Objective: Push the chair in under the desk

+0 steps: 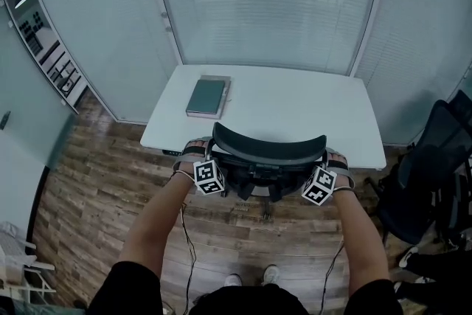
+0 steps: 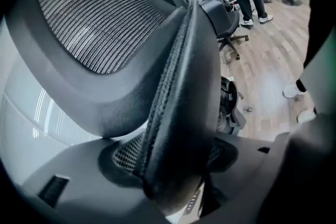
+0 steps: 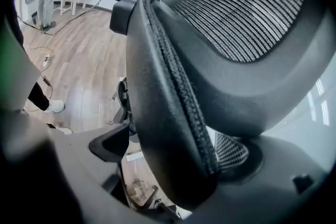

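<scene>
You clamp the left gripper (image 1: 209,156) and right gripper (image 1: 327,158) on either side edge of the chair (image 1: 269,147) back, which stands at the desk's (image 1: 295,103) near edge. The seat looks largely tucked under; a final nudge and letting go seem left.

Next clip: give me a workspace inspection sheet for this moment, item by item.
Surface: white desk, one book on it.
Job's things: black mesh chair, its backrest at the desk's near edge.
Clutter: grey-green book on the desk's left part.
Grippers: left gripper and right gripper each clamp a side edge of the backrest.
Cables: thin cables hang from both grippers toward the person.
Surroundings: wood floor, glass wall with blinds, second black chair at right.
</scene>
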### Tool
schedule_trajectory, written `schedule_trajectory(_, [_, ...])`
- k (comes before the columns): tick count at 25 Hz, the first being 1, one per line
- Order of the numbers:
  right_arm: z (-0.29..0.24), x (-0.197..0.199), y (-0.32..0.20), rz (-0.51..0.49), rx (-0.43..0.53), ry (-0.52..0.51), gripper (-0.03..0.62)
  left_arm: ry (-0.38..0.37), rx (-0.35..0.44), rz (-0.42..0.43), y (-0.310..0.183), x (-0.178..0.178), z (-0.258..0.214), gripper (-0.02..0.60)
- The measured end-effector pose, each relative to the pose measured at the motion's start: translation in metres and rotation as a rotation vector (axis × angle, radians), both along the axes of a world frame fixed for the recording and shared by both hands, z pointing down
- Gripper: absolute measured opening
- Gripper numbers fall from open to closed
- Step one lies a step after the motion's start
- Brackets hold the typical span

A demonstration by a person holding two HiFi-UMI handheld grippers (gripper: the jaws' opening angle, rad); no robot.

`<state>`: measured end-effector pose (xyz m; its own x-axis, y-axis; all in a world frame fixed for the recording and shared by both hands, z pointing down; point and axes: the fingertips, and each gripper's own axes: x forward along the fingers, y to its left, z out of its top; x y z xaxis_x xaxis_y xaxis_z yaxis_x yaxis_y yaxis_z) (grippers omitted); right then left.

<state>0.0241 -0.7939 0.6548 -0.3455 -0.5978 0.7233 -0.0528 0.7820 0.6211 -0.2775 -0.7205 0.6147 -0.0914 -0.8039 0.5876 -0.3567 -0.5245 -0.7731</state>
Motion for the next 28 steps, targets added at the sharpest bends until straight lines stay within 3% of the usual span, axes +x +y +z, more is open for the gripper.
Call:
schedule_trajectory(5, [-0.012, 0.002, -0.005, -0.013, 0.045, -0.008, 0.509, -0.01, 0.051, -0.03, -0.005, 0.0, -0.006, 0.354])
schedule_trajectory(9, [-0.02, 0.003, 0.006, -0.038, 0.065, -0.049, 0.511, -0.077, -0.001, -0.027, 0.009, -0.006, 0.003, 0.435])
schedule_trajectory(11, [-0.039, 0.009, 0.016, -0.008, 0.076, -0.135, 0.514, -0.028, 0.018, -0.045, 0.017, -0.005, -0.006, 0.443])
schedule_trajectory(15, [-0.086, 0.02, 0.042, -0.011, 0.115, -0.282, 0.515, 0.156, 0.146, -0.108, 0.039, 0.004, -0.048, 0.443])
schedule_trajectory(18, [-0.124, 0.037, 0.071, 0.012, 0.098, -0.461, 0.441, 0.24, 0.226, -0.107, 0.075, 0.039, -0.064, 0.442])
schedule_trajectory(20, [-0.146, 0.041, 0.095, 0.033, 0.039, -0.623, 0.389, 0.359, 0.269, -0.127, 0.102, 0.063, -0.074, 0.442])
schedule_trajectory(22, [-0.159, 0.045, 0.116, 0.061, -0.023, -0.796, 0.271, 0.559, 0.294, -0.176, 0.121, 0.079, -0.087, 0.424])
schedule_trajectory(23, [-0.162, 0.049, 0.125, 0.089, -0.044, -0.88, 0.166, 0.668, 0.304, -0.203, 0.131, 0.085, -0.093, 0.35])
schedule_trajectory(24, [-0.163, 0.054, 0.134, 0.124, -0.064, -0.957, 0.031, 0.774, 0.313, -0.225, 0.141, 0.09, -0.097, 0.213])
schedule_trajectory(25, [-0.162, 0.059, 0.145, 0.162, -0.085, -1.021, 0.005, 0.873, 0.321, -0.239, 0.151, 0.096, -0.1, 0.083])
schedule_trajectory(26, [-0.161, 0.063, 0.157, 0.199, -0.101, -1.074, 0.003, 0.96, 0.332, -0.245, 0.16, 0.101, -0.104, 0.013])
schedule_trajectory(28, [-0.163, 0.068, 0.175, 0.275, -0.102, -1.148, 0.002, 1.084, 0.352, -0.254, 0.172, 0.109, -0.108, 0.012])
